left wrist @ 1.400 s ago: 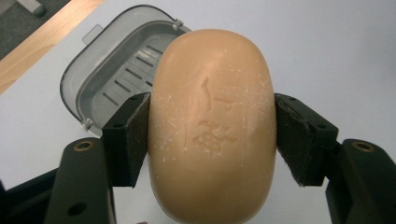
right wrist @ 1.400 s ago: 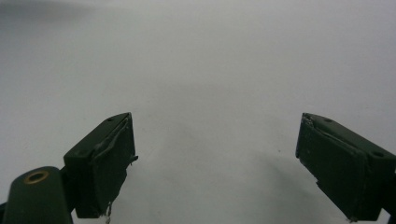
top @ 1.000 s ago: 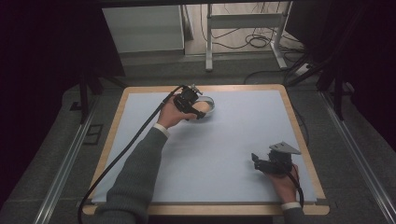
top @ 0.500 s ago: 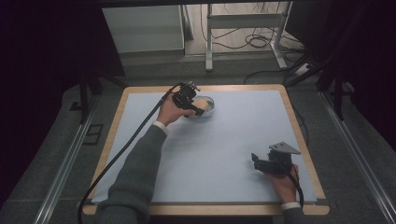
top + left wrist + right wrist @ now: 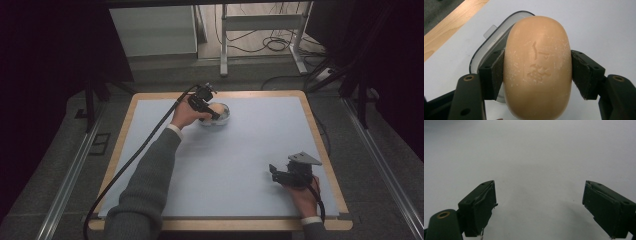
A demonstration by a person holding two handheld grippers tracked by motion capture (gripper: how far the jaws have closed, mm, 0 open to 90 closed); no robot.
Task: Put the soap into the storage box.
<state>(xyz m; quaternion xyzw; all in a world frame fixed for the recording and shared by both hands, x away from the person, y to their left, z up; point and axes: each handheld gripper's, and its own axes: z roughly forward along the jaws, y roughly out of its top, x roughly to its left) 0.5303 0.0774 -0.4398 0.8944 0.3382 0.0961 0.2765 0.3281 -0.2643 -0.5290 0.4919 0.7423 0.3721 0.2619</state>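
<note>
So there's a peach-colored bar of soap [image 5: 537, 67], oval, with some stamped lettering on its face and white crumbly flecks around it, and it's pinched from both sides by the left gripper [image 5: 537, 72], pads pressed right up against it. Just behind and under it sits a clear plastic soap dish [image 5: 496, 37] with a dark rim and a little tab on one side; can't tell if the soap is touching the dish or held just above it. From the high view this is all happening near the far edge of the bench [image 5: 150, 150], a bit left of middle, on the pale blue mat inside the wooden border. The right gripper [image 5: 286, 175] is well apart from that, down by the near right corner, jaws spread wide with nothing between them, just pointing across bare mat.
</note>
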